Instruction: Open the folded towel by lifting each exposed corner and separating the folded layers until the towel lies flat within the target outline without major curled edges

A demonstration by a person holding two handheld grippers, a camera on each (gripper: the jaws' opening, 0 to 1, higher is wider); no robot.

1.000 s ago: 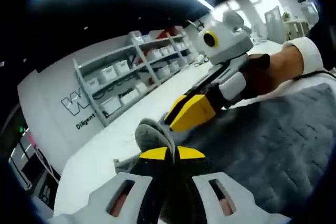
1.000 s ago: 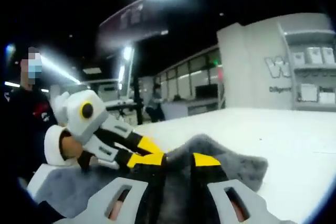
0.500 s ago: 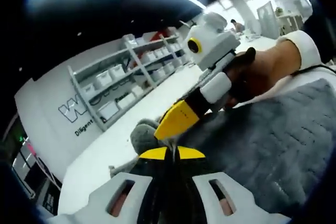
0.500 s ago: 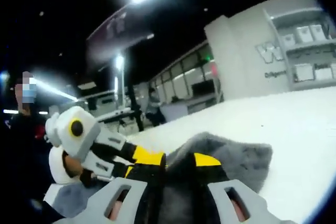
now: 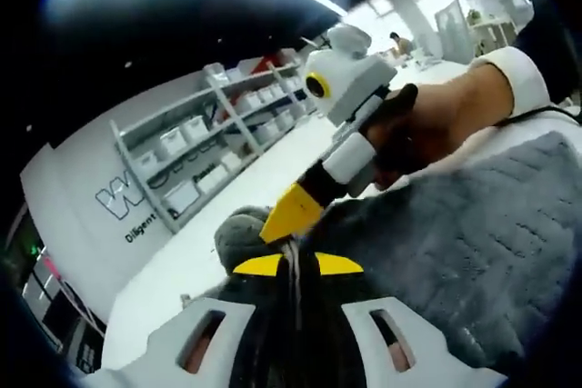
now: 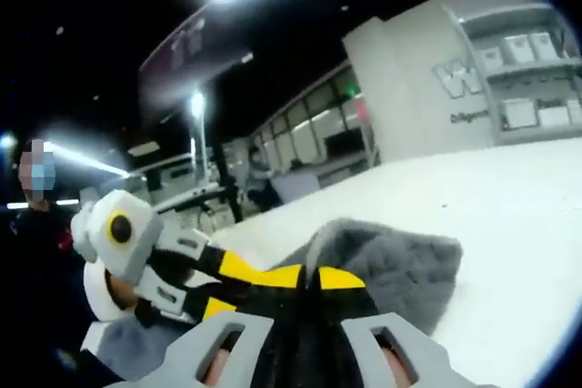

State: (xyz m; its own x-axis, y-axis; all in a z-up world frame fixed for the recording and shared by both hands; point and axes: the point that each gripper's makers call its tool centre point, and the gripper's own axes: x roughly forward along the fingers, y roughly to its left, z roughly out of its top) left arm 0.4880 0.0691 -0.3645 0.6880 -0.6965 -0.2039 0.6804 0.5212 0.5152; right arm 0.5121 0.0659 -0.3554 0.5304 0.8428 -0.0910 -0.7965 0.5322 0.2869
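The grey, fluffy towel (image 5: 473, 233) runs off the right edge in the left gripper view; lettering on the far white wall (image 6: 414, 79) is cut off.

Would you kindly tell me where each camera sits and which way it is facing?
Left gripper view: rides the left gripper, looking along its shut jaws over the grey towel toward the shelving; a hand holds the right gripper.
Right gripper view: rides the right gripper, looking across the white table at the same towel fold; the left gripper enters from the left.
Shared: towel, both grippers.
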